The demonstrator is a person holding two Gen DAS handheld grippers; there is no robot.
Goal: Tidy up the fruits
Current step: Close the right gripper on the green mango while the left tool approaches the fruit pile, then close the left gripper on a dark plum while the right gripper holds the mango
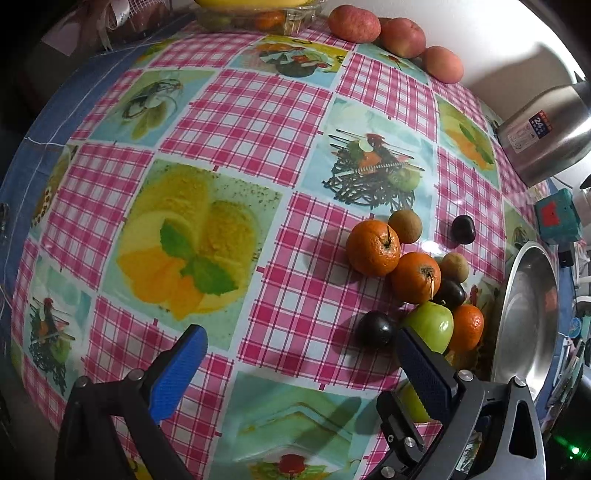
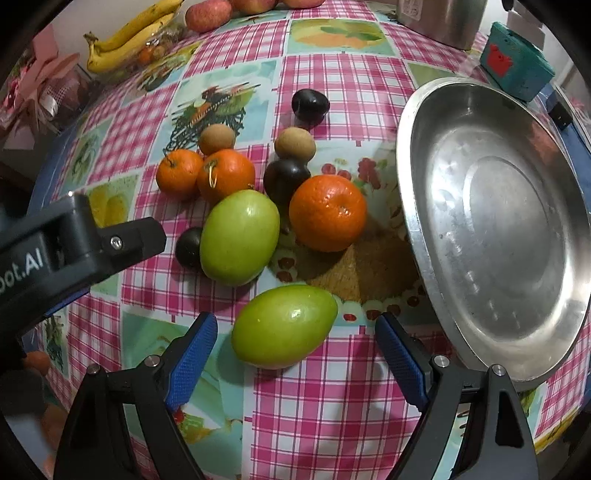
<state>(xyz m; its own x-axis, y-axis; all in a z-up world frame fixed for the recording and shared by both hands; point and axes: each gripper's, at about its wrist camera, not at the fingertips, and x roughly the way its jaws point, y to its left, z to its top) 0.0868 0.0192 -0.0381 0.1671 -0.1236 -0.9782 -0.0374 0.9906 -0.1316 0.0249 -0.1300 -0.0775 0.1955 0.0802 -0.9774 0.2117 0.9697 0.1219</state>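
Fruit cluster on a checked tablecloth (image 2: pixel 317 406): a green fruit (image 2: pixel 283 325) lies nearest, between the wide-open fingers of the right gripper (image 2: pixel 295 354) — pads clear of it on both sides, nothing held. Behind it lie a second green fruit (image 2: pixel 239 238), three oranges, dark plums and small brown fruits, mostly touching. A bare metal pan (image 2: pixel 495 229) sits just right of the cluster, near the table's right edge. The left gripper (image 1: pixel 295 369), also open and holding nothing, hovers over free cloth left of the fruit. At the far edge — apples (image 1: pixel 354 23), and bananas (image 2: pixel 129 35) on a clear bowl.
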